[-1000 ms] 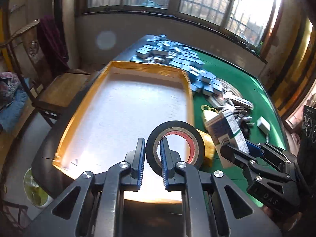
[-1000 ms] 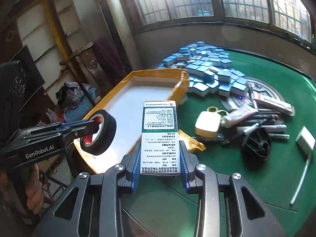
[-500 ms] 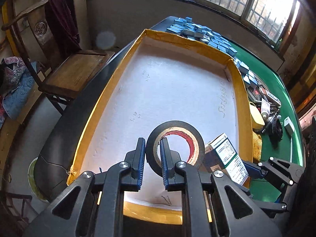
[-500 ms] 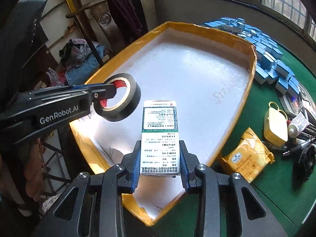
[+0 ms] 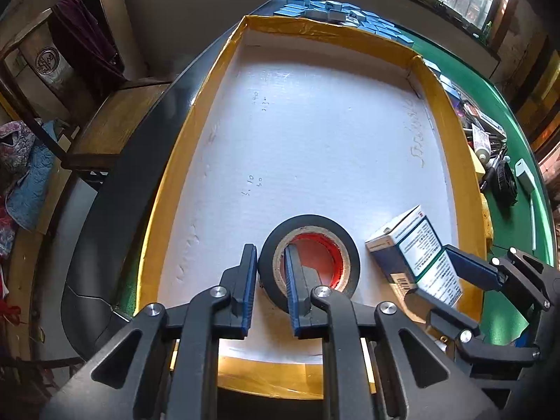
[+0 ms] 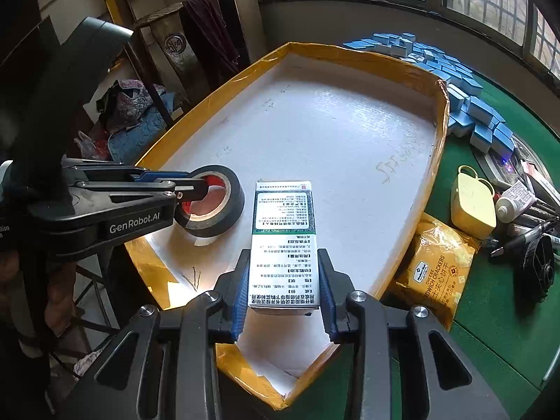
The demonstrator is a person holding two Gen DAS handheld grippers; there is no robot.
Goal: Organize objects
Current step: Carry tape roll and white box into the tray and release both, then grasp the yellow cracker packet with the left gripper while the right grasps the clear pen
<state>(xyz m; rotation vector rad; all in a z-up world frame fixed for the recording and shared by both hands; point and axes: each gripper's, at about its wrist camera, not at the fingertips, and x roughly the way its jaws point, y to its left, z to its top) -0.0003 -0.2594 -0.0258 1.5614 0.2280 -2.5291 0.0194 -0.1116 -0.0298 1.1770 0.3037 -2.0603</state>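
A shallow tray (image 5: 444,105) with yellow taped walls and a white floor fills both views; its right wall (image 6: 442,122) borders the green table. My left gripper (image 5: 269,250) is shut on a black tape roll (image 5: 315,218), one finger inside the red core and one outside. The roll (image 6: 227,220) sits low over the tray's near left corner, with the left gripper (image 6: 203,183) coming in from the left. A white and green medicine box (image 6: 283,217) lies on the tray floor between my right gripper's (image 6: 283,255) opening jaws, with a slim gap at each pad. The box (image 5: 406,241) lies right of the roll.
On the green table (image 6: 490,332) right of the tray lie a yellow cracker pack (image 6: 434,276), a pale yellow case (image 6: 472,199), pens, a black reel (image 6: 539,266) and a heap of blue tiles (image 6: 465,87). A wooden chair (image 5: 115,122) stands left of the table.
Both grippers came down over the tray's near end. The tape roll stays gripped. The right jaws have spread slightly and the box now rests on the tray floor.
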